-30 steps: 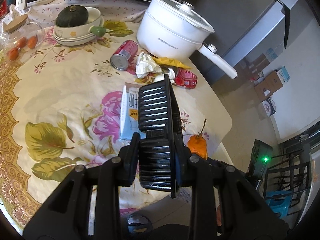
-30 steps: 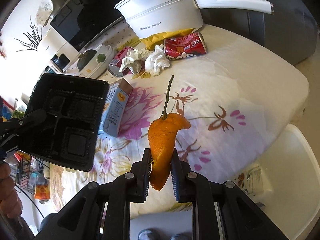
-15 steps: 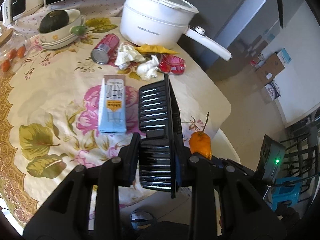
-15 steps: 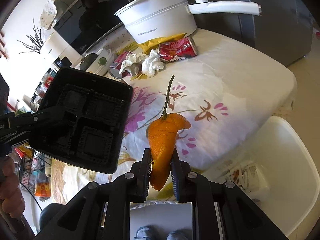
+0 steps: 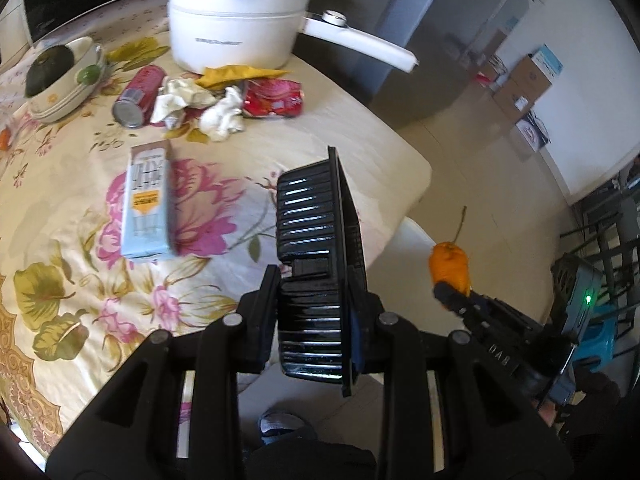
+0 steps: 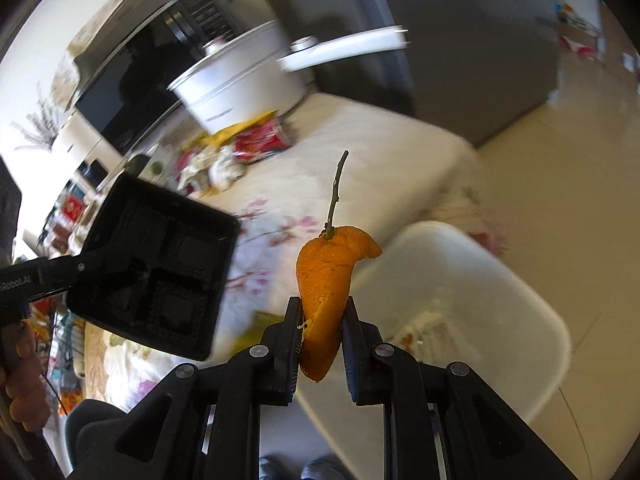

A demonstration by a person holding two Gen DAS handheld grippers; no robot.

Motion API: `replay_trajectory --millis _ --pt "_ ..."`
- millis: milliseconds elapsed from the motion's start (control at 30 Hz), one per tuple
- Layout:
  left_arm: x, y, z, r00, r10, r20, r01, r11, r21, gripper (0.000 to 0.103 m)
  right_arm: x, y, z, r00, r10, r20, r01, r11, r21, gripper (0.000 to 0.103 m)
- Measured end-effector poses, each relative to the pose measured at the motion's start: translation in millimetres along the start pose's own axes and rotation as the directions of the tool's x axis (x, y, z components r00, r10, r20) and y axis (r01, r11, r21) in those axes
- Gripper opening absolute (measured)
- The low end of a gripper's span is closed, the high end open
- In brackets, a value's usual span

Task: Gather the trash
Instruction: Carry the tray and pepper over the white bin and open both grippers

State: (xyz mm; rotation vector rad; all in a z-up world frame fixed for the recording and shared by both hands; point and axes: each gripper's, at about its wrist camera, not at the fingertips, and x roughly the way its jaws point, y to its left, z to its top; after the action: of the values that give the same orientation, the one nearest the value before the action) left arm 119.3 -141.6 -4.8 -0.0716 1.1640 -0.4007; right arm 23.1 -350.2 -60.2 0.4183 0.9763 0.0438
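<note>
My left gripper [image 5: 316,312] is shut on a black plastic food tray [image 5: 316,240], held on edge over the table's near corner; the right wrist view shows its compartmented inside [image 6: 160,268]. My right gripper [image 6: 322,320] is shut on an orange peel with a thin stem [image 6: 326,276], held in the air beside the table above a white bin [image 6: 472,280]. The peel [image 5: 450,266] also shows in the left wrist view. Left on the floral cloth are a light blue carton [image 5: 146,200], crumpled tissues [image 5: 222,116], a crushed red can [image 5: 272,98], a pink can [image 5: 136,98] and a yellow wrapper [image 5: 236,74].
A white pot with a long handle [image 5: 240,16] stands at the table's far edge. Stacked bowls holding a dark squash [image 5: 60,72] sit at the far left. Cardboard boxes [image 5: 524,88] and a blue stool [image 5: 600,336] stand on the floor to the right.
Both grippers have swung right, off the table's corner. The peel now hangs over the white bin instead of the cloth, and the tray has followed towards the table edge.
</note>
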Motion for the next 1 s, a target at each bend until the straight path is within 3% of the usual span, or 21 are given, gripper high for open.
replay_trajectory --millis 333,567,700,767,833,1000 --pt "47 -77 -7 0.991 0.023 -0.132 0.001 0.984 0.179 0.032 0 -35 -13 1.0 -0.019 -0.006 0.02 0.994 0.103 0.019" --pt "75 -123 -9 0.984 0.075 -0.162 -0.022 0.952 0.306 0.032 -1 -47 -18 0.999 -0.047 -0.013 0.049 0.991 0.126 0.019" --pt "94 -141 -11 0.98 0.046 -0.193 0.024 0.939 0.344 0.032 -4 -56 -21 0.998 -0.059 -0.011 0.06 0.987 0.152 0.019" --pt "106 -147 -12 0.975 0.059 -0.213 0.026 0.925 0.379 0.049 -4 -58 -22 0.997 -0.072 -0.016 0.074 0.986 0.151 0.019" --pt "111 -144 -11 0.975 0.111 -0.19 -0.028 0.92 0.391 0.057 -3 -59 -23 0.996 -0.089 -0.02 0.091 0.985 0.147 0.019" --pt "95 -123 -4 0.979 0.116 -0.17 -0.046 0.928 0.37 0.061 7 -67 -29 0.994 -0.099 -0.05 0.106 0.981 0.161 0.02"
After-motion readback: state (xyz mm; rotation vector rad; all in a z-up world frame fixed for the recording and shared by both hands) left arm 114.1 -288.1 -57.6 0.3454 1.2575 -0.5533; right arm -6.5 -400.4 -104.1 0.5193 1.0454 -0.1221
